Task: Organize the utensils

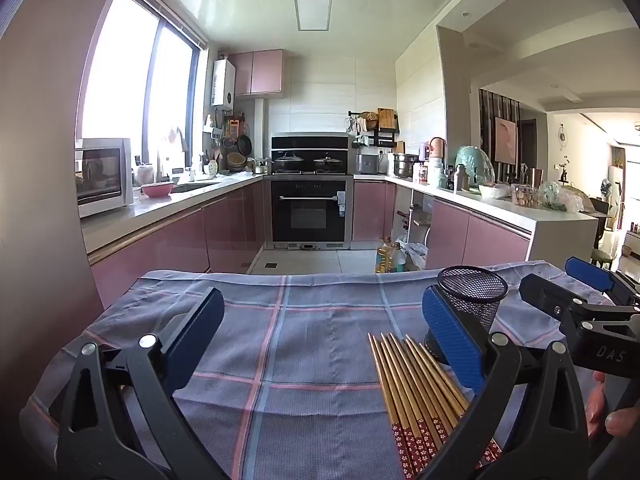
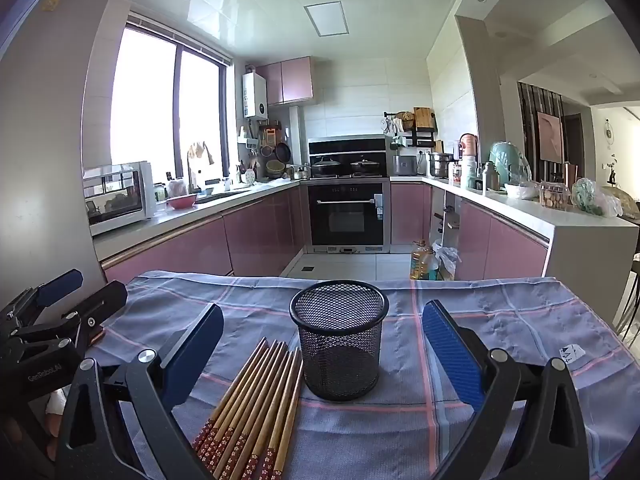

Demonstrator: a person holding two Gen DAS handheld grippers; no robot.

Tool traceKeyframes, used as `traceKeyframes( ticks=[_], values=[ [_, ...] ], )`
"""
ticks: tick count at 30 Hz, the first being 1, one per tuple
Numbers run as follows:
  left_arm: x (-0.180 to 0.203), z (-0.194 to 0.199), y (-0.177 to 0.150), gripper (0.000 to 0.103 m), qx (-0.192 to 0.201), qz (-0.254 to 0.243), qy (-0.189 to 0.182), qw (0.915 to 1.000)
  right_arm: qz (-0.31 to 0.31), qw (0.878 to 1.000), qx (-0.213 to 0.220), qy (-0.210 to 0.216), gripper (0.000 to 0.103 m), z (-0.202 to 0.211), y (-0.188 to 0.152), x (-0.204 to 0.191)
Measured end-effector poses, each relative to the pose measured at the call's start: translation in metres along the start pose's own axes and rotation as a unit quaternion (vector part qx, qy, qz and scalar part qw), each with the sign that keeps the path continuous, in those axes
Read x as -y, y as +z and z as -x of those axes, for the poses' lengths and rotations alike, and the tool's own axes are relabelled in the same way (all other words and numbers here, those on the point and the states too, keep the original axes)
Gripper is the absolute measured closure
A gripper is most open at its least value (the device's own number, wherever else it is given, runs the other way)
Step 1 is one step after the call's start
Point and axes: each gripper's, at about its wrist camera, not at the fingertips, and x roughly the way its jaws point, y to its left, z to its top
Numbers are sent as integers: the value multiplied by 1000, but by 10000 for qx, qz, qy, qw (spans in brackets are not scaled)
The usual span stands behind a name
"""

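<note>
Several wooden chopsticks [image 2: 256,404] with red flowered ends lie side by side on a blue checked cloth [image 2: 500,340]. Just right of them stands an empty black mesh holder [image 2: 339,344], upright. My right gripper [image 2: 322,344] is open, its blue pads wide apart on either side of the holder and chopsticks, touching neither. In the left wrist view the chopsticks [image 1: 416,396] lie at lower right and the mesh holder [image 1: 474,300] stands behind my right pad. My left gripper [image 1: 322,340] is open over bare cloth [image 1: 280,340]. The other gripper [image 1: 576,308] shows at the right edge.
The cloth covers a table whose far edge faces a kitchen with pink cabinets, an oven [image 2: 346,216] and a white counter [image 2: 592,232] at the right. Oil bottles [image 2: 422,260] stand on the floor beyond the table. A hand [image 1: 616,412] holds the right tool.
</note>
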Motion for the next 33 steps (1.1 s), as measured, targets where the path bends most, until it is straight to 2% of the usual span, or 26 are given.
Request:
traceKeyframes(
  ticks=[33],
  values=[
    [3, 0, 3, 5, -1, -3, -17, 10000, 12, 10000, -34, 21, 7, -2, 3, -3]
  ],
)
